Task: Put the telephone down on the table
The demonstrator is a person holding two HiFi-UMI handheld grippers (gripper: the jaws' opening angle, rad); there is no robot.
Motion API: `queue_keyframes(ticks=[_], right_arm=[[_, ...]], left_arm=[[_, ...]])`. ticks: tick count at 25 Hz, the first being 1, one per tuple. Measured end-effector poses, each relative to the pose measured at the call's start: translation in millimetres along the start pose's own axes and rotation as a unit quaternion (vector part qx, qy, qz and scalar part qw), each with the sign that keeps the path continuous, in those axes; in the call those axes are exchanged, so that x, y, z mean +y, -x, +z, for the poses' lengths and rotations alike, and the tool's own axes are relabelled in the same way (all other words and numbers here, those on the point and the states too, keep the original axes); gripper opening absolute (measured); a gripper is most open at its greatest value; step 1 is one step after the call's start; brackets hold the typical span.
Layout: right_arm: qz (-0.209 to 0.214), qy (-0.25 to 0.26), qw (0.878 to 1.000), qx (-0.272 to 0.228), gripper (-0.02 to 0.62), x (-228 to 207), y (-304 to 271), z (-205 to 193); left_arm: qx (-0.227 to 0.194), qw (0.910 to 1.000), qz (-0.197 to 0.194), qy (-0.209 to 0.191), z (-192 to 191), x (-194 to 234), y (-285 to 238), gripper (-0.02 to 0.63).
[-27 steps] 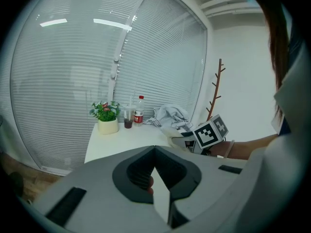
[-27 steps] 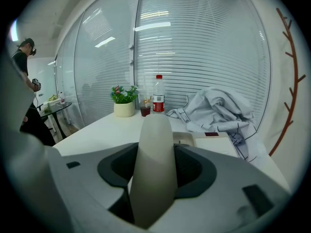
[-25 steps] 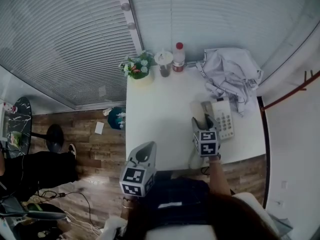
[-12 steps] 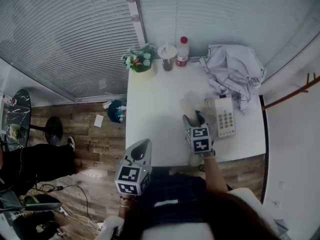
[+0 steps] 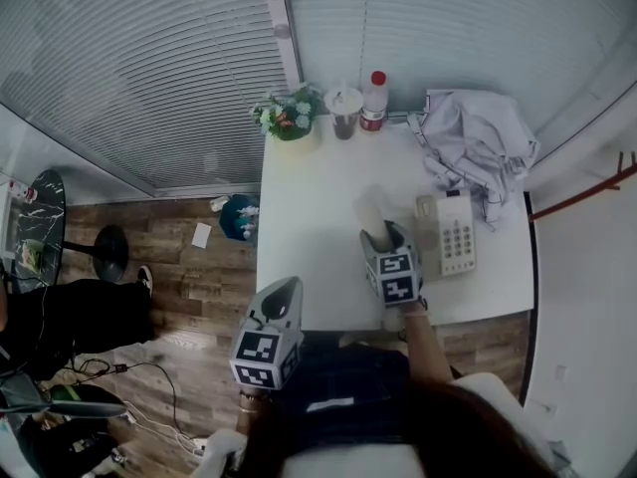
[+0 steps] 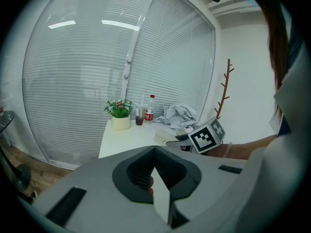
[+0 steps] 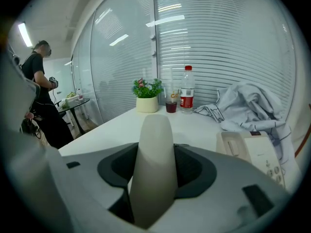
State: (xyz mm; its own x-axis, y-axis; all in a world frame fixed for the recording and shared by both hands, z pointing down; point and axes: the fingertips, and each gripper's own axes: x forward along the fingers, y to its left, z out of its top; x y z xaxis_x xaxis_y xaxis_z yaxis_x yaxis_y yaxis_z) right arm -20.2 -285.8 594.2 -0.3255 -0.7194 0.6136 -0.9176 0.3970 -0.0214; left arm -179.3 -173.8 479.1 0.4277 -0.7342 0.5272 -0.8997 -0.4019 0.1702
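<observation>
Telephone handset (image 7: 154, 164), cream and upright, stands clamped between the jaws of the right gripper (image 5: 386, 235), its far end jutting past the fingertips over the white table (image 5: 309, 217) (whether it touches the tabletop is hard to tell from above). The telephone base (image 5: 450, 232) lies on the table just to that gripper's right, near a crumpled cloth (image 5: 478, 142). The left gripper (image 5: 286, 295), jaws together and apparently empty, hangs off the table's near edge.
</observation>
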Motion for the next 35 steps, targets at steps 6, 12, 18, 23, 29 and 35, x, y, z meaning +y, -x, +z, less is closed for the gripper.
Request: queue_keyframes(ticks=[6, 12, 18, 23, 29, 35], right_arm=[[0.014, 0.010, 1.000, 0.006, 0.222, 13, -7, -2], [0.028, 0.018, 0.999, 0.016, 0.222, 27, -13, -6], [0.047, 0.026, 0.998, 0.022, 0.222, 42, -19, -7], [0.063, 0.039, 0.997, 0.026, 0.222, 55, -23, -8], [0.078, 0.049, 0.995, 0.030, 0.222, 68, -26, -9], [0.095, 0.054, 0.994, 0.033, 0.222, 84, -29, -10]], left_arm=[[0.002, 1.0000, 0.005, 0.005, -3, 5, 2, 0.006], [0.003, 0.9999, 0.012, 0.010, -5, 12, 6, 0.008], [0.004, 0.9997, 0.020, 0.013, -6, 17, 9, 0.008], [0.006, 0.9995, 0.025, 0.017, -9, 21, 12, 0.008], [0.005, 0.9993, 0.033, 0.019, -13, 25, 17, 0.008], [0.007, 0.9989, 0.040, 0.023, -17, 30, 23, 0.007]])
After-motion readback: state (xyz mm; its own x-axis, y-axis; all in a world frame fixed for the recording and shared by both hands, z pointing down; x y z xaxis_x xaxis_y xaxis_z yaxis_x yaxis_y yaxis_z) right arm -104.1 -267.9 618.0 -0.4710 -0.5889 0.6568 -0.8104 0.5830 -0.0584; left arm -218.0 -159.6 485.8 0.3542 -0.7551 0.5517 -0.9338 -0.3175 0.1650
